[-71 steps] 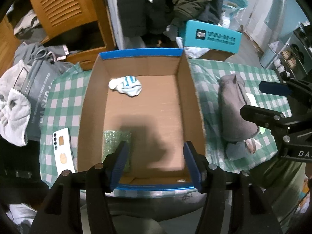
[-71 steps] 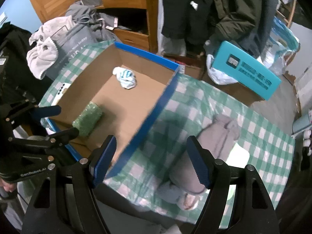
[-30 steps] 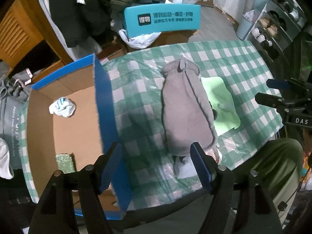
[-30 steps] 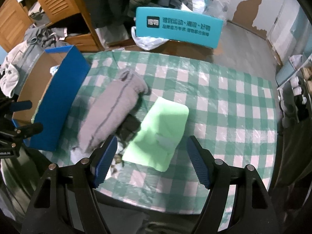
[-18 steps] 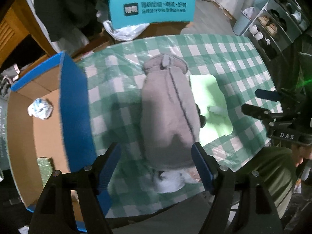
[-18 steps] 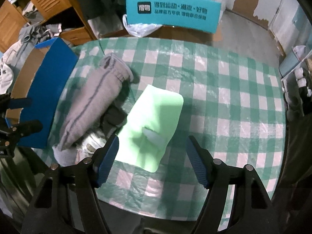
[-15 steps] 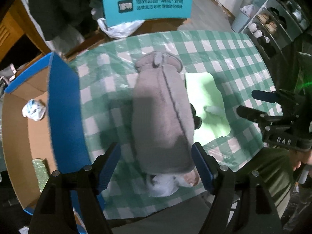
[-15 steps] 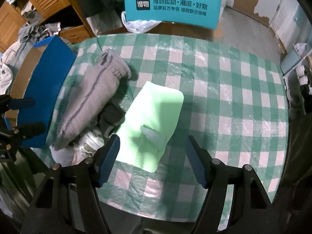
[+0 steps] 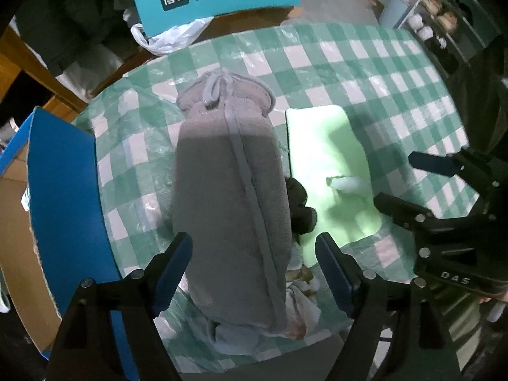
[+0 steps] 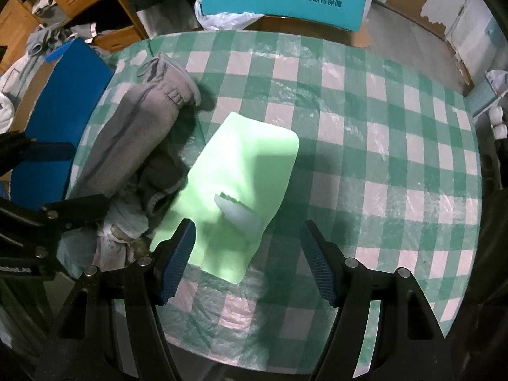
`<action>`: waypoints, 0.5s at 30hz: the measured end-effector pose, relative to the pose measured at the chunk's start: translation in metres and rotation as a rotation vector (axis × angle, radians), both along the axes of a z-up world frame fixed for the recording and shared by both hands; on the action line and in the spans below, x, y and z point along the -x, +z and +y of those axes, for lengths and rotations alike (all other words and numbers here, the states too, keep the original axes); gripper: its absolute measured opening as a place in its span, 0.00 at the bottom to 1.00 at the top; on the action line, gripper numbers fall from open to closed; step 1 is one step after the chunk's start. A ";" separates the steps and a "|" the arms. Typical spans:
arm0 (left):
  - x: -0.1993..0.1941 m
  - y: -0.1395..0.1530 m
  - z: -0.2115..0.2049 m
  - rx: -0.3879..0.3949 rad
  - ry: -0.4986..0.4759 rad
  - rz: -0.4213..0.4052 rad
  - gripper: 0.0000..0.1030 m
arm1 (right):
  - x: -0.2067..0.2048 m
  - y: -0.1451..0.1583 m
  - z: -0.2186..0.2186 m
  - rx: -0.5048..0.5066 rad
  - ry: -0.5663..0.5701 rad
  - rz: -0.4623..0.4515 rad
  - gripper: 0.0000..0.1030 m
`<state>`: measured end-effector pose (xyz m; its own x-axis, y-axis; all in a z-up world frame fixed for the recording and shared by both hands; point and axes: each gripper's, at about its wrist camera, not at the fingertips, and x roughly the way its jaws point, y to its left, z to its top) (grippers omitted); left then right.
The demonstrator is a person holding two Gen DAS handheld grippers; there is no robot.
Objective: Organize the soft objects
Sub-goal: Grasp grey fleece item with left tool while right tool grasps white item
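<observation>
Now that both my grippers have swung off the box and over the loose pile, the grey bundle is next to be lifted.

My left gripper [image 9: 254, 258] has dropped lower and hangs wide, empty, with the rolled grey fleece bundle [image 9: 231, 197] lying lengthwise straight between its fingers; half a second back it sat higher. My right gripper [image 10: 246, 255] is just as wide and empty, with the pale green cloth [image 10: 244, 177] ahead between its fingers. The blue-sided cardboard box [image 9: 60, 190] has slid to my left gripper's left edge, so I judge sorting has moved from dropping off to picking up. Counting: one grey bundle, one green cloth, one dark garment [image 10: 160, 174] tucked between them, one crumpled pale piece [image 10: 123, 225] at the bundle's near end, one box.
</observation>
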<state>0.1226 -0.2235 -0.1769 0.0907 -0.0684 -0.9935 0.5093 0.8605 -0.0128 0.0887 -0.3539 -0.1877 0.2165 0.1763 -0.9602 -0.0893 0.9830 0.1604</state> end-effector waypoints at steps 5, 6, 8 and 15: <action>-0.001 -0.014 0.002 -0.035 -0.006 0.016 0.79 | -0.001 -0.009 0.001 0.000 0.006 0.013 0.69; -0.002 -0.016 0.004 -0.034 0.000 0.020 0.79 | -0.002 -0.010 0.001 0.001 0.008 0.015 0.69; -0.005 -0.020 0.010 -0.021 0.013 0.031 0.79 | -0.004 -0.013 0.003 0.002 0.015 0.019 0.69; -0.014 -0.025 0.029 0.057 0.037 0.055 0.77 | -0.008 -0.025 0.014 0.015 0.057 0.035 0.68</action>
<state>0.1363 -0.1943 -0.2019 0.0392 -0.1224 -0.9917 0.4747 0.8756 -0.0893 0.0963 -0.3401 -0.2124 0.1729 0.1730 -0.9696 -0.1402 0.9788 0.1496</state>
